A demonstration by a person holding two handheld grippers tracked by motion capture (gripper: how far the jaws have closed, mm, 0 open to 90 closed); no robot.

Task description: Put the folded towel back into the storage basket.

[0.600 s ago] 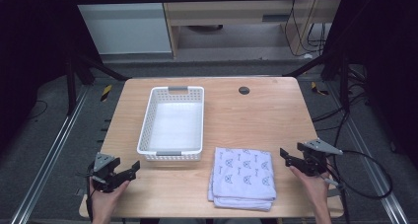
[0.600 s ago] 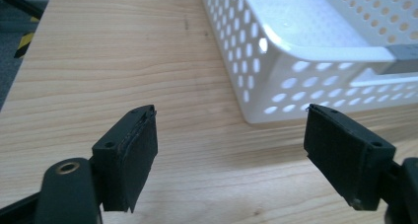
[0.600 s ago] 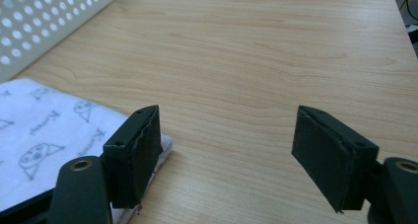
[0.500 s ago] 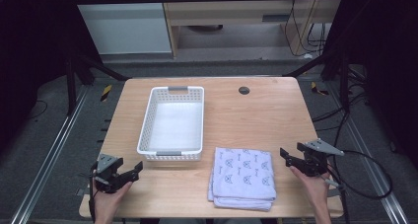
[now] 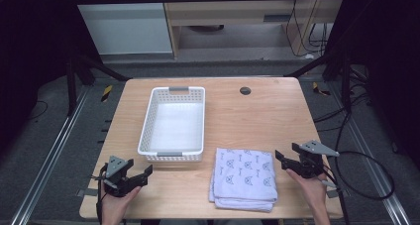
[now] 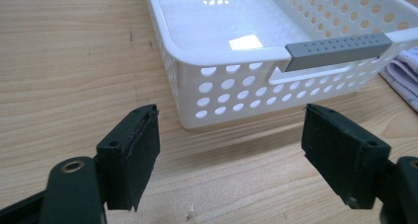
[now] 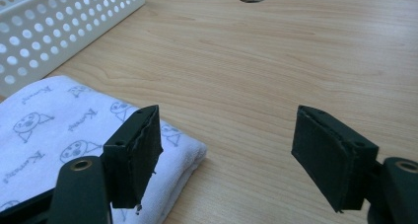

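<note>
A white perforated basket (image 5: 145, 131) with grey handles stands empty at the table's centre-left. A folded white towel (image 5: 245, 178) printed with small animal faces lies just right of the basket's near end. My left gripper (image 5: 144, 176) hovers low at the front left corner, open, its jaws pointing toward the basket's near left corner. In the left gripper view that gripper (image 6: 229, 150) holds nothing, with the basket (image 6: 236, 86) just ahead. My right gripper (image 5: 285, 155) is open beside the towel's right edge. In the right gripper view its left jaw overlaps the towel (image 7: 59, 130) corner, with nothing between the jaws (image 7: 226, 145).
A small round dark grommet (image 5: 245, 90) sits in the wooden table (image 5: 267, 121) near the far edge. Bare wood lies right of the basket. Cables trail from the right gripper off the table's right side. Dark frame rails flank the table.
My left gripper has edged slightly to the right, toward the basket. The right gripper, basket and towel have kept still.
</note>
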